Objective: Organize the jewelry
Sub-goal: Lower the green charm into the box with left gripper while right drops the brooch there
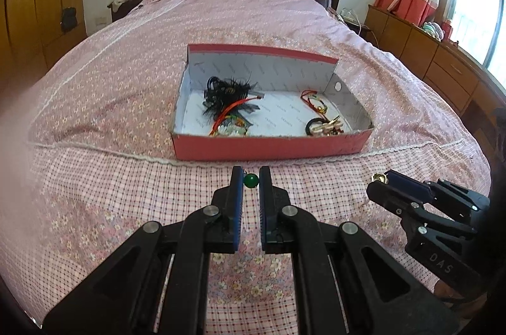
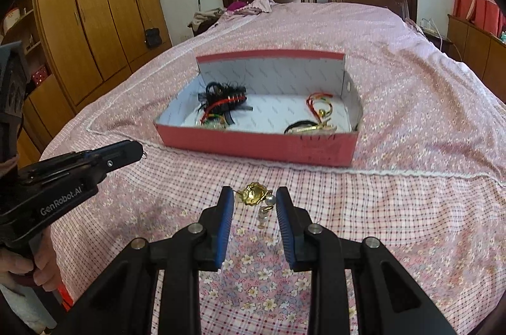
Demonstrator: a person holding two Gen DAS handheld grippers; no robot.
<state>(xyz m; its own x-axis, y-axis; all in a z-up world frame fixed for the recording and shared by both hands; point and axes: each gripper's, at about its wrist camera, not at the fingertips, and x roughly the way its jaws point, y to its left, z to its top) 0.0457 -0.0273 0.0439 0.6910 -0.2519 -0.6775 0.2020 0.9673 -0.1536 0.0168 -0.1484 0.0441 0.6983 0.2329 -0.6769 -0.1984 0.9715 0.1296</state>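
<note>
1. The left gripper point(image 1: 251, 180) is clenched on a green bead piece point(image 1: 251, 180) just short of the red box's point(image 1: 268, 147) near wall; the piece's lower part is hidden behind the pads
2. The right gripper point(image 2: 255, 198) grasps a gold brooch point(image 2: 252, 193) with hanging pearls point(image 2: 270, 201), also near the box's front wall; the dangle's lowest part is hard to make out
3. Inside the box lie a black feathered tangle point(image 1: 226, 97) at its left end and gold clips with red cords point(image 1: 325, 121) at its right; single pieces cannot be told apart
4. The box's near wall is low and its top open; bare bedspread point(image 1: 126, 192) surrounds it
</note>
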